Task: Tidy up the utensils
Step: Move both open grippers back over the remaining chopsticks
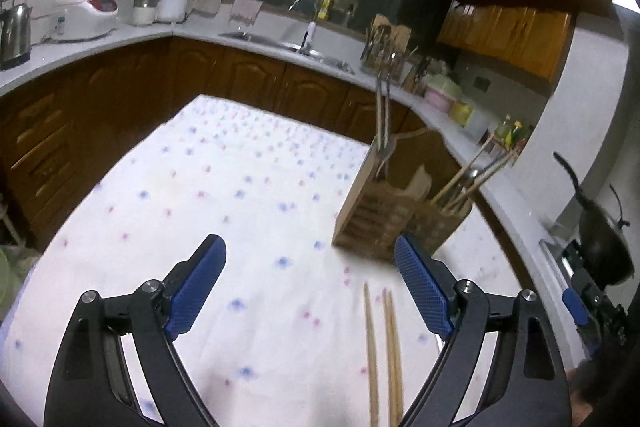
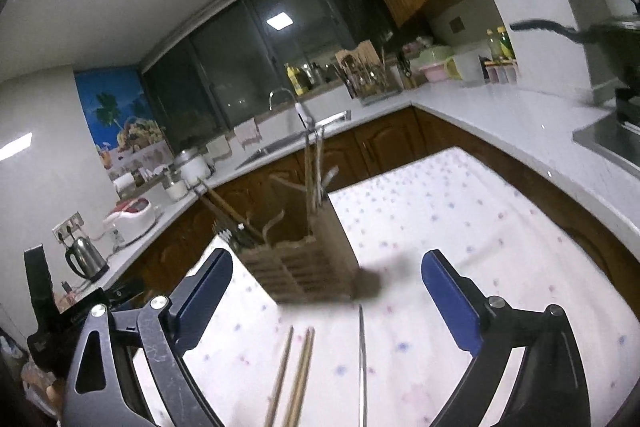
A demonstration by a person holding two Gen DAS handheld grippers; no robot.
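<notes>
A wooden utensil holder (image 1: pixel 374 215) (image 2: pixel 304 263) stands on the flower-dotted tablecloth (image 1: pixel 240 195) (image 2: pixel 440 211), with metal utensils (image 1: pixel 383 123) (image 2: pixel 314 167) upright in one slot and wooden chopsticks (image 1: pixel 472 175) (image 2: pixel 224 211) leaning in another. Loose wooden chopsticks (image 1: pixel 384 355) (image 2: pixel 294 375) lie on the cloth before it. A thin metal utensil (image 2: pixel 362 363) lies beside them. My left gripper (image 1: pixel 310 263) is open above the cloth, the chopsticks near its right finger. My right gripper (image 2: pixel 326 279) is open too, with the loose pieces lying below and between its fingers, untouched.
A white counter (image 1: pixel 132 39) (image 2: pixel 500 115) wraps around the table, bearing a kettle (image 1: pixel 14 35), a rice cooker (image 1: pixel 86 15), a sink (image 1: pixel 280 43) and a utensil rack (image 1: pixel 386 47). A black wok (image 1: pixel 604 247) sits at the right. The other gripper (image 1: pixel 580 307) shows at the edge.
</notes>
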